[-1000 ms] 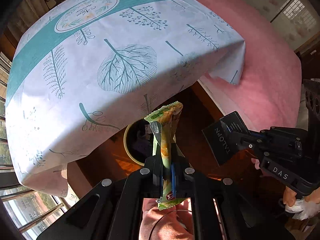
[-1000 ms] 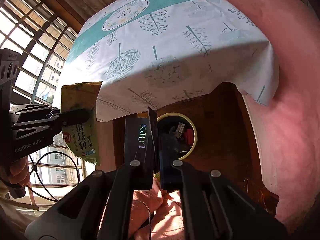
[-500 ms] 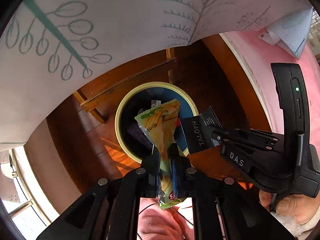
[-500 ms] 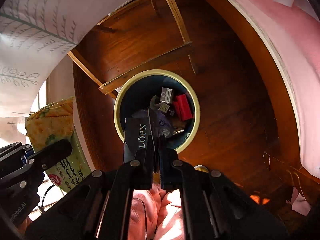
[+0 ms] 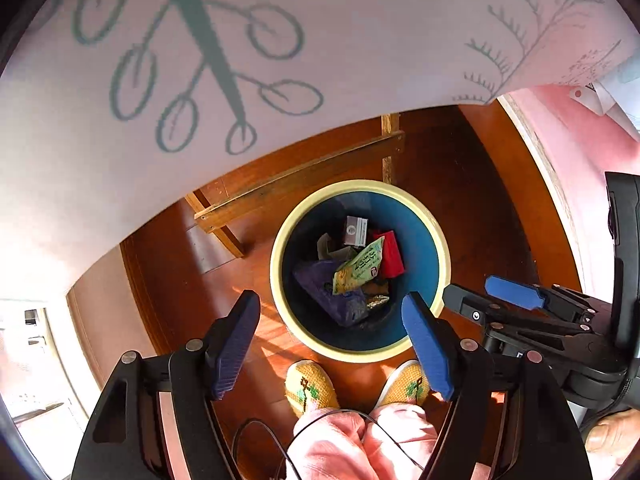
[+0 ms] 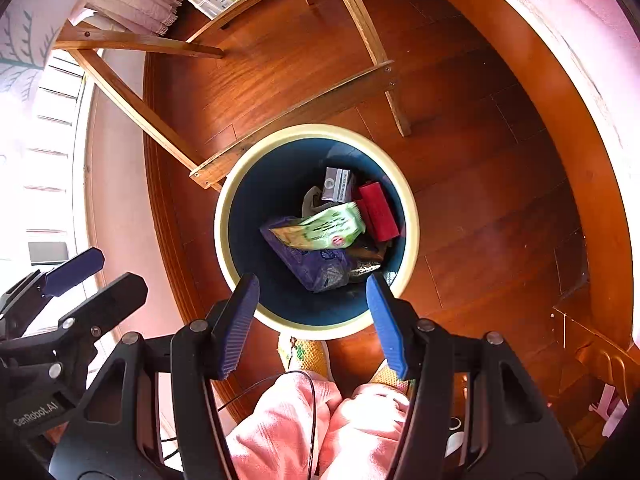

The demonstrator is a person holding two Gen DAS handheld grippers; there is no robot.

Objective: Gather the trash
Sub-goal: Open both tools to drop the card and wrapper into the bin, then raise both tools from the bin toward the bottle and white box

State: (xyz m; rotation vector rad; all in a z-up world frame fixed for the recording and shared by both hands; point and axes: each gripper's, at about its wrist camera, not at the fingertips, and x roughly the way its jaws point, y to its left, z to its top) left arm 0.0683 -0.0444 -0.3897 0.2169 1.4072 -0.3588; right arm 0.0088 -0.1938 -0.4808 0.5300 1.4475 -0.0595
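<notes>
A round bin with a cream rim (image 5: 443,264) (image 6: 414,216) and dark blue inside stands on the wooden floor. A green snack wrapper (image 5: 358,266) (image 6: 324,229) lies in it on top of a purple bag (image 5: 326,290) (image 6: 316,266), a red packet (image 5: 390,254) (image 6: 378,210) and a small grey box (image 5: 355,231) (image 6: 338,185). My left gripper (image 5: 334,344) is open and empty above the bin's near rim. My right gripper (image 6: 312,320) is open and empty above the bin too; it shows at the right of the left wrist view (image 5: 486,298).
A table with a white leaf-print cloth (image 5: 280,48) overhangs the bin, its wooden leg braces (image 6: 296,108) just behind it. A pink bed edge (image 6: 580,40) runs on the right. The person's yellow slippers (image 5: 312,388) stand in front of the bin.
Both grippers have opened over the bin. The green wrapper has dropped from the left gripper into the bin; the black packet has left the right gripper. Both views have moved closer over the bin.
</notes>
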